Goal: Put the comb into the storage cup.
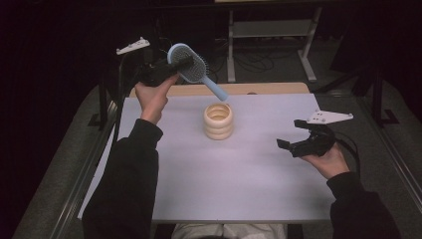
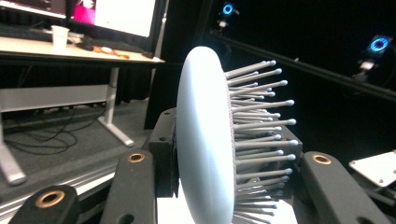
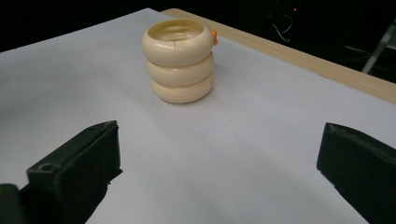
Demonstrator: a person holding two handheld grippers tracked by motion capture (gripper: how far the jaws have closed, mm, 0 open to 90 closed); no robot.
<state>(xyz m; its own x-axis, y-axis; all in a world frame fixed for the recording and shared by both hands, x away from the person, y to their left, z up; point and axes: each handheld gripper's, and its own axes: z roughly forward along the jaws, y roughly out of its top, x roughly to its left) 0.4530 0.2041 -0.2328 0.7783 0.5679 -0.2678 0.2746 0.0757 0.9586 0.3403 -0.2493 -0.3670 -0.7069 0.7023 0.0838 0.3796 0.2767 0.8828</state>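
Dark sleeves (image 1: 127, 184) rise from the near table edge. Raised at the far left, the left gripper (image 1: 166, 67) clamps the head of a pale blue plastic hairbrush (image 2: 205, 140), its handle slanting down toward a cream ribbed three-ring cup (image 1: 218, 121) on the white table sheet (image 1: 224, 184). Bristles hide one pad. Over the sheet's right side, the right gripper (image 1: 293, 134) gapes wide, empty.

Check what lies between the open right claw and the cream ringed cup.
Nothing: in the right gripper view, bare white tabletop runs from the right claw to the cup.
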